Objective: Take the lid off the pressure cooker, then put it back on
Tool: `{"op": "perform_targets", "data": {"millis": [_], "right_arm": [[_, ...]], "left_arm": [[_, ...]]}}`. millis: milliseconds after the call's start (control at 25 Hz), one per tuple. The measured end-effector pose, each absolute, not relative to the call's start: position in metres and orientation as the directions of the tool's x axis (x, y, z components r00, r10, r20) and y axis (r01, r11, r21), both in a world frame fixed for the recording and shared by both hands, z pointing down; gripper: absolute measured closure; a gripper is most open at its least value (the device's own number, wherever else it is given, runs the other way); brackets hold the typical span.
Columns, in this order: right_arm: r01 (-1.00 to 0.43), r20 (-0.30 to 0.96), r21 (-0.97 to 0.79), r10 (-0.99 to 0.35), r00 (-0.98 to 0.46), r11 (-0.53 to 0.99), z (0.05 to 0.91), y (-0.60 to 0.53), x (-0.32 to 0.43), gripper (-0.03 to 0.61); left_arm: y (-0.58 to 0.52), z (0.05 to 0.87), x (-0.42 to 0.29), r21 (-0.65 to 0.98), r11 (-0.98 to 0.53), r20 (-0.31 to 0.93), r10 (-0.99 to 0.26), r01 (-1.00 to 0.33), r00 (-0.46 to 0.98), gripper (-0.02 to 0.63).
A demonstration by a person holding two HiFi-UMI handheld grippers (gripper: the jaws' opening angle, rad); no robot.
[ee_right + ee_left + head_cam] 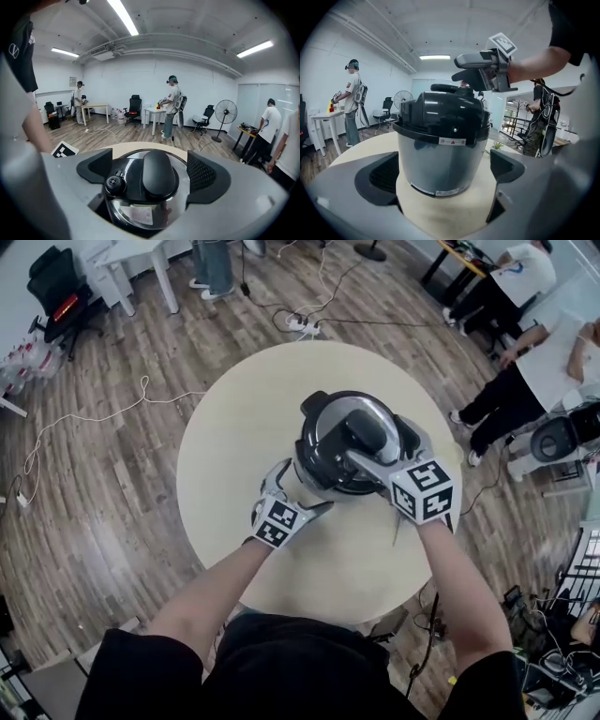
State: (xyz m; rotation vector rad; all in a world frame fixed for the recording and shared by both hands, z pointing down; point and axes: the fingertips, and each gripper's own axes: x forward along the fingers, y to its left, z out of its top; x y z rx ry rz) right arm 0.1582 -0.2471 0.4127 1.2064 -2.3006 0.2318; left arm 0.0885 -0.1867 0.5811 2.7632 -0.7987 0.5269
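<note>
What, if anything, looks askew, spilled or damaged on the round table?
Nothing stands out. The silver-grey pressure cooker stands upright on the round beige table, its black-handled lid seated level. Left tongs flank its body, right tongs straddle the lid handle, both open.

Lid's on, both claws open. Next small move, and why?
Probably shut the right claw on the lid handle: its jaws stand apart on either side of that handle without gripping it, and the lid sits on the cooker. The left claw flanks the cooker, jaws also apart, so nothing is held yet.

Head view looks steeply down; gripper views closely face the cooker (328, 435).
</note>
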Motion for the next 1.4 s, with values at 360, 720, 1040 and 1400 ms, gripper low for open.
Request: {"op": "perform_targets", "data": {"millis": [360, 720, 1040, 1400], "right_arm": [[-0.638, 0.741, 0.061, -0.463, -0.486, 0.768, 0.471, -0.282, 0.164, 0.101], [-0.579, 0.851, -0.046, -0.271, -0.449, 0.814, 0.492, -0.277, 0.158, 0.232], [-0.709, 0.891, -0.048, -0.290, -0.349, 0.704, 0.490, -0.285, 0.159, 0.276], [-0.834, 0.920, -0.052, -0.299, -0.253, 0.549, 0.493, -0.291, 0.163, 0.293]], "left_arm": [[-0.208, 0.606, 0.110, 0.104, -0.838, 0.403, -0.456, -0.535, 0.793, 0.023], [-0.207, 0.620, 0.111, 0.090, -0.834, 0.380, -0.477, -0.545, 0.792, 0.024], [-0.208, 0.617, 0.112, 0.089, -0.830, 0.379, -0.484, -0.551, 0.789, 0.025], [-0.206, 0.621, 0.113, 0.096, -0.827, 0.397, -0.479, -0.554, 0.783, 0.025]]}}
